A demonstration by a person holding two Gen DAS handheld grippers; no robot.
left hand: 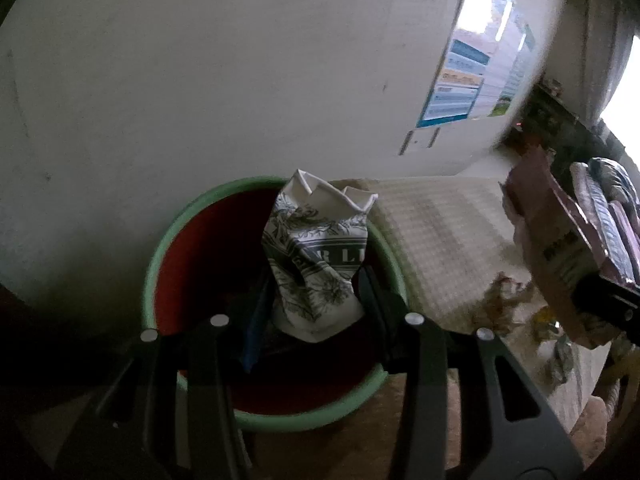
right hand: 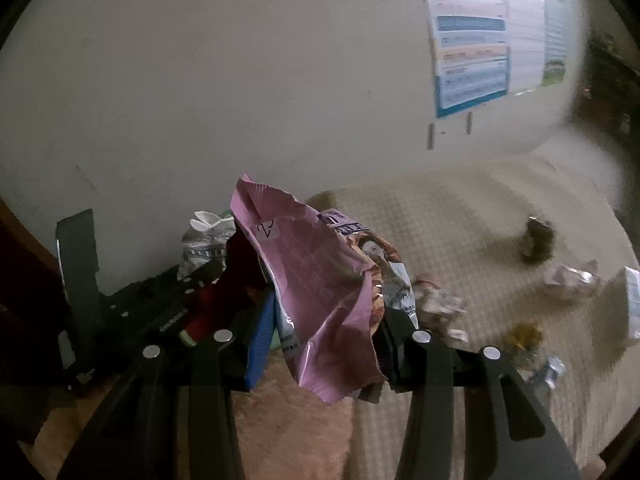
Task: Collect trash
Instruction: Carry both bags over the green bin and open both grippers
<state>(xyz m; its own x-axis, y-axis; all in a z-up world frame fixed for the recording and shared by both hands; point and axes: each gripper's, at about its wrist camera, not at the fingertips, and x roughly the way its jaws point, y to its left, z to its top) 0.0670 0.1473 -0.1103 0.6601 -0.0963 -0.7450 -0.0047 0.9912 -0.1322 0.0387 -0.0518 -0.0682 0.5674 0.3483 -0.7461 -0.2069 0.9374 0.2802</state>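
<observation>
My left gripper (left hand: 316, 292) is shut on a crushed white paper cup (left hand: 316, 256) with dark floral print, held right above a round bin (left hand: 168, 240) with a green rim and red inside. My right gripper (right hand: 326, 312) is shut on a crumpled pink snack bag (right hand: 316, 280). In the left wrist view that pink bag (left hand: 548, 236) and the right gripper show at the right edge. In the right wrist view the paper cup (right hand: 204, 240) and the left gripper's black frame (right hand: 132, 304) sit to the left, with the bin mostly hidden behind them.
A pale wall stands close behind the bin, with a poster (right hand: 472, 56) on a door at the right. Several scraps of litter (right hand: 536, 240) lie on the checked floor mat (right hand: 440, 220). A brown fuzzy rug (right hand: 288, 432) lies below the grippers.
</observation>
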